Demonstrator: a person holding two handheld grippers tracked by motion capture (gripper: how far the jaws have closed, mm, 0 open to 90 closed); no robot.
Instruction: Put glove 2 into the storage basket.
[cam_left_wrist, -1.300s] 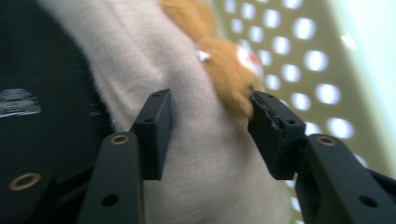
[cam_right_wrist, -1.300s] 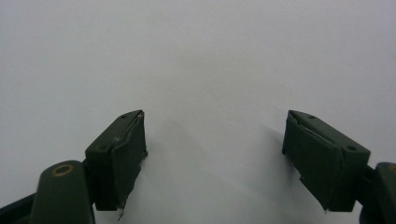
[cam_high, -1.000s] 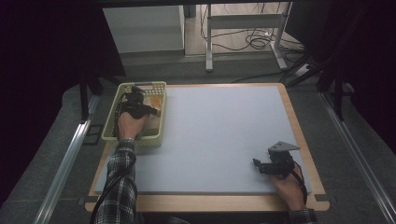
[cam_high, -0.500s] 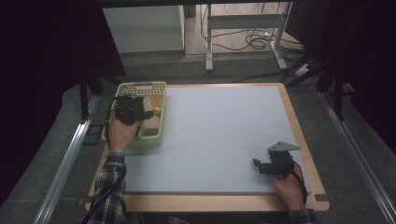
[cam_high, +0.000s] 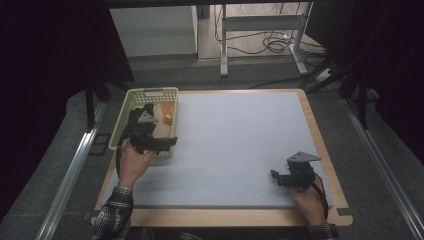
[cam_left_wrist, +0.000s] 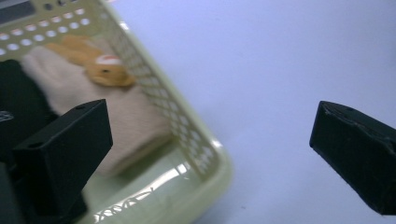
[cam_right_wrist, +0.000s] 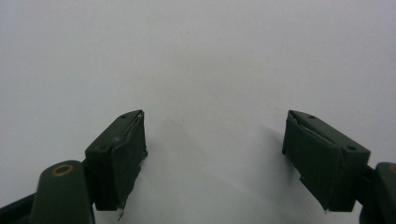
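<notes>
Orange plush toy (cam_left_wrist: 103, 70) w/ beige cloth (cam_left_wrist: 93, 107)

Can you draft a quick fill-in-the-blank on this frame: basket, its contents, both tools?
1. The pale green basket sits at the mat's far ____ corner.
2. The plush toy in the basket is ____ in colour.
3. The left tool has its jaws ____, nothing between them.
4. The right tool rests over bare ____ mat.

Missing words: left; orange; open; grey

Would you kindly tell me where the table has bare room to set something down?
The pale grey mat lies bare between the yellow-green perforated plastic basket and the right gripper. Crowded: the basket, holding a beige cloth and an orange toy, left gripper alongside.
</notes>
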